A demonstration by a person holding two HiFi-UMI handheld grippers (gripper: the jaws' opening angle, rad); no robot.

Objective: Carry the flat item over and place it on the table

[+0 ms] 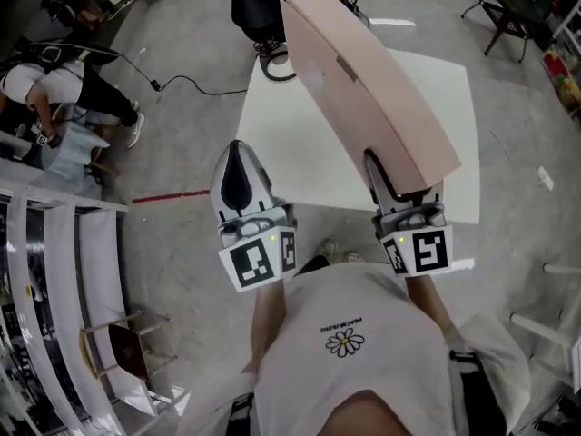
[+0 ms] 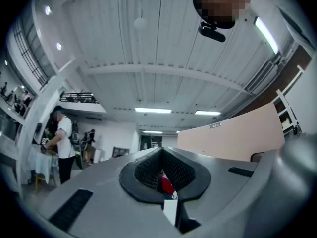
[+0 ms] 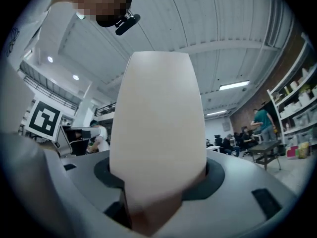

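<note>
The flat item (image 1: 363, 89) is a long pale pink board, held on edge and slanting away over the white table (image 1: 300, 153). My right gripper (image 1: 399, 187) is shut on its near end; in the right gripper view the flat item (image 3: 158, 118) rises from between the jaws of that gripper (image 3: 158, 182) and hides most of the scene. To the left, beside the table's near corner, my left gripper (image 1: 239, 157) is shut with nothing in it. In its own view the left gripper (image 2: 163, 175) has its jaws together, and the flat item (image 2: 233, 138) shows at the right.
A person (image 1: 54, 89) bends over at the far left, near a black cable (image 1: 182, 82) on the floor. A metal rack (image 1: 54, 271) and a wooden chair (image 1: 118, 348) stand at the left. A dark seat (image 1: 259, 7) and shoes (image 1: 272, 57) lie past the table's far corner.
</note>
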